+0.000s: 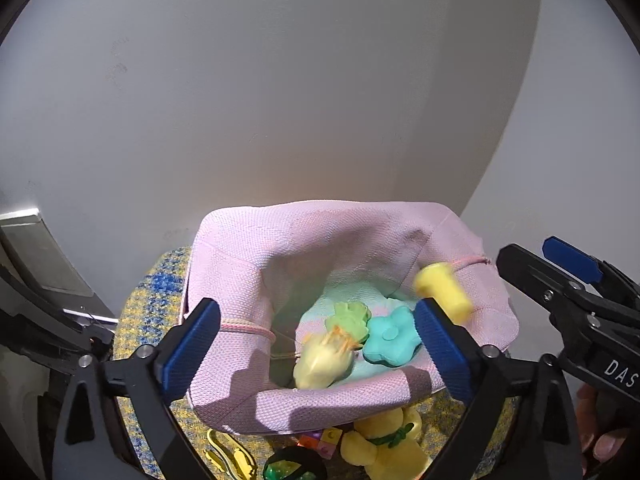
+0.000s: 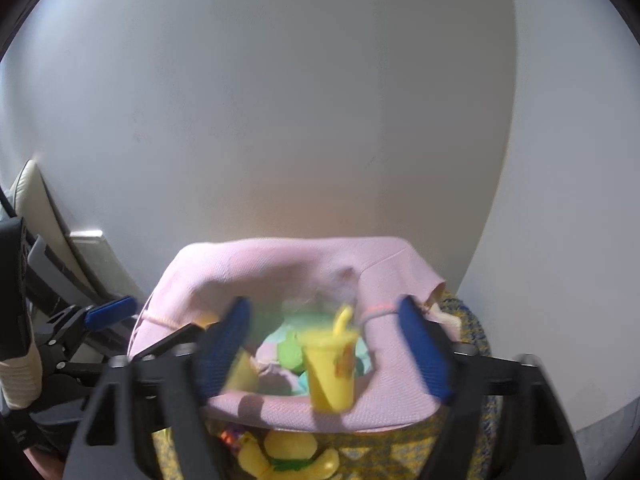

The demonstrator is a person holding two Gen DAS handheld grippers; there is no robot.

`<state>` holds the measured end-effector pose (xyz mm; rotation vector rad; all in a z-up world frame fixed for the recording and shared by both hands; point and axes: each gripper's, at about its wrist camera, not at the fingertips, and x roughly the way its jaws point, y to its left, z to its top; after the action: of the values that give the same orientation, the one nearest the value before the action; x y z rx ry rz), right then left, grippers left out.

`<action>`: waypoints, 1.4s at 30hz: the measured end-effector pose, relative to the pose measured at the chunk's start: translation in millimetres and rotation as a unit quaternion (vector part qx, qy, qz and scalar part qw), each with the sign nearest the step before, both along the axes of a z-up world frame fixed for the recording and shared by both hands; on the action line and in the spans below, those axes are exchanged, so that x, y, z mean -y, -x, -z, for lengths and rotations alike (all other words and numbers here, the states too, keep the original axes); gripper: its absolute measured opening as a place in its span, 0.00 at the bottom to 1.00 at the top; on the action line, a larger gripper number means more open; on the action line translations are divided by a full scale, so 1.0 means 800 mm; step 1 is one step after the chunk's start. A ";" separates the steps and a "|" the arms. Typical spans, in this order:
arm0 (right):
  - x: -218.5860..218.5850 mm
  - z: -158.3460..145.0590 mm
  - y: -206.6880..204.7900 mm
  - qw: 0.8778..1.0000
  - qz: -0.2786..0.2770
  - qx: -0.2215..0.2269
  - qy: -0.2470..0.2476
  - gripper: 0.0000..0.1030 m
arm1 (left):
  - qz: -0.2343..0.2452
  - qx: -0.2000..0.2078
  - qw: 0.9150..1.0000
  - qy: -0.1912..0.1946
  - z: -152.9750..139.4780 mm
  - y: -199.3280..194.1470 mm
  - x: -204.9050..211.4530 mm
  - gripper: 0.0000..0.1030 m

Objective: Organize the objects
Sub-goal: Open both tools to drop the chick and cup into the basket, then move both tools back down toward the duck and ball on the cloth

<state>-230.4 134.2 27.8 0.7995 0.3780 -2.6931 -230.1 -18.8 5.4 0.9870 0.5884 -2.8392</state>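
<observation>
A pink fabric basket (image 1: 320,408) (image 2: 320,412) stands on a yellow-and-blue woven mat (image 1: 136,320). Inside lie a teal flower toy (image 1: 390,338), a green toy (image 1: 350,318) and a pale yellow chick toy (image 1: 322,362). A yellow toy cup with a straw (image 2: 332,364) is blurred in mid-air over the basket between the open right fingers; it also shows in the left wrist view (image 1: 442,290). My left gripper (image 1: 316,348) is open and empty over the basket. My right gripper (image 2: 324,352) is open; its fingers do not touch the cup.
In front of the basket lie a yellow plush toy (image 1: 384,444) (image 2: 288,456), small coloured blocks (image 1: 324,440), a yellow clip (image 1: 232,456) and a dark green toy (image 1: 292,466). A white wall (image 1: 280,100) rises behind. Grey furniture (image 1: 36,256) stands at the left.
</observation>
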 end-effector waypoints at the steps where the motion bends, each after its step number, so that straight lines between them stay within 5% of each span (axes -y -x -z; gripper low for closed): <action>1: -0.003 0.001 -0.002 1.000 0.001 -0.001 -0.001 0.80 | -0.002 -0.003 1.000 -0.002 0.001 -0.001 0.003 1.00; 42: -0.027 -0.026 -0.116 1.000 0.012 -0.003 0.007 0.86 | -0.039 -0.025 0.999 0.007 -0.040 -0.118 -0.002 1.00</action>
<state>-137.6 156.1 48.2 0.7964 0.3538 -2.7184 -135.3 -17.3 37.3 0.8730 0.5966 -2.8017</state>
